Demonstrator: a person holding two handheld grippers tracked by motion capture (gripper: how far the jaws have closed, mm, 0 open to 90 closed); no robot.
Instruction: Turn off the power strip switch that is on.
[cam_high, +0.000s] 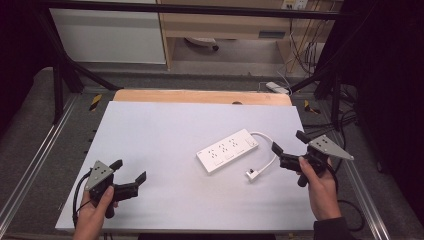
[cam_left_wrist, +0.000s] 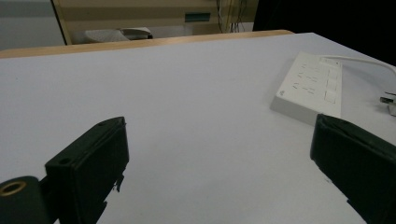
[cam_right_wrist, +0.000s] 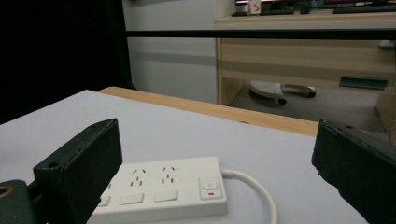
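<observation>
— Where is the power strip (cam_high: 228, 150) now, and what do your two claws do?

— I see it lying flat on the white table (cam_high: 165, 135), a little to the right of the middle, set at a slant. Its white cable (cam_high: 267, 150) leaves the far right end, makes a loop and comes back to the plug (cam_high: 251, 173), which lies just beside the near right side of the strip. My left gripper (cam_high: 131, 171) hovers well apart from the strip, toward the near left, with its jaws spread wide and nothing between them. My right gripper (cam_high: 289, 141) is near the strip's cable end, also with jaws wide and empty. In the right gripper view the strip (cam_right_wrist: 163, 189) shows between the two jaws, with its sockets and a switch with a red mark.

— How do you think it will handle?

— I judge it is a stiff plastic body, quite light, and smooth, so it may slide on the table if I push it. The cable is soft and will drag behind and pull a little. I would take the strip across its narrow width, near the middle of its length, so it does not tip. I would not hold it by the cable. For the plug, I would grip its body.
</observation>
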